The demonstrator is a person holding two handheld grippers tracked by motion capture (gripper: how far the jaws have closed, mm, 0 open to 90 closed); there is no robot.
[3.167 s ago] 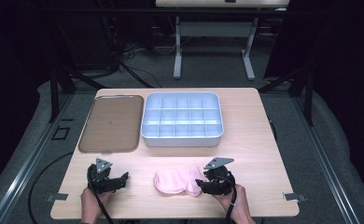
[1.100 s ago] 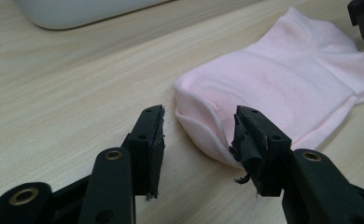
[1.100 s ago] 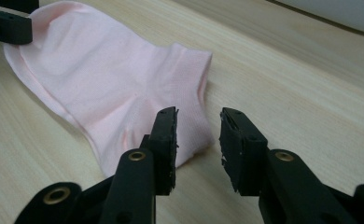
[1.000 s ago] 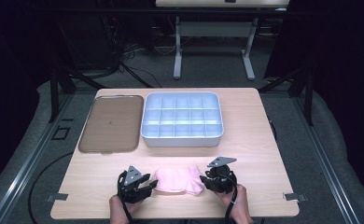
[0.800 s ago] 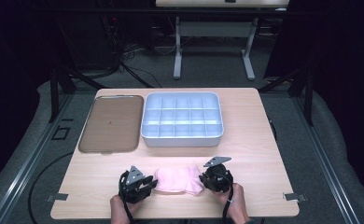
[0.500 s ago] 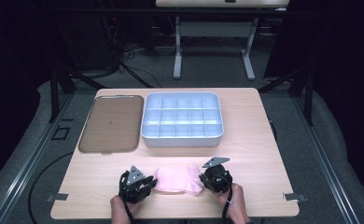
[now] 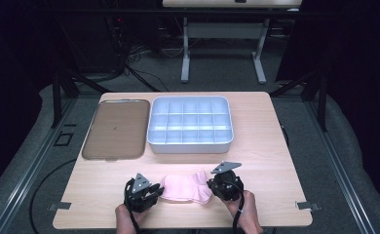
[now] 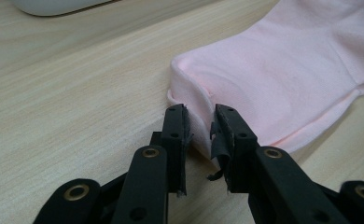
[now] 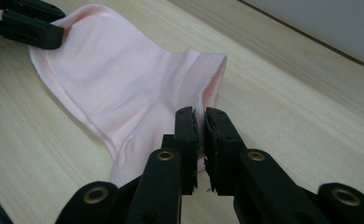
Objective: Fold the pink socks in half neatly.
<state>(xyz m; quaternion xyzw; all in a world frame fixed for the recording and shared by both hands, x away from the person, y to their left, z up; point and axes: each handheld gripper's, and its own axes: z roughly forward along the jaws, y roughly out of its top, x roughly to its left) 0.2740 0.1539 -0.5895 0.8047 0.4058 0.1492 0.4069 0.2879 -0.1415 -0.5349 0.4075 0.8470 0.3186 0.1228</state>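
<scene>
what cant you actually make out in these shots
- High view: where each claw meets the pink sock is too small, hidden under the left claw and right claw.
- Left gripper view: the sock's far end is cut off by the frame edge.
- Divided tray: compartment contents too small to tell.

The left gripper (image 7: 151, 192) now sits at the pink sock's (image 7: 184, 187) left end, no longer well apart from it. Both grippers' jaws have just been closing, each pinching an end; the right gripper (image 7: 216, 187) clamps the cuff.
</scene>
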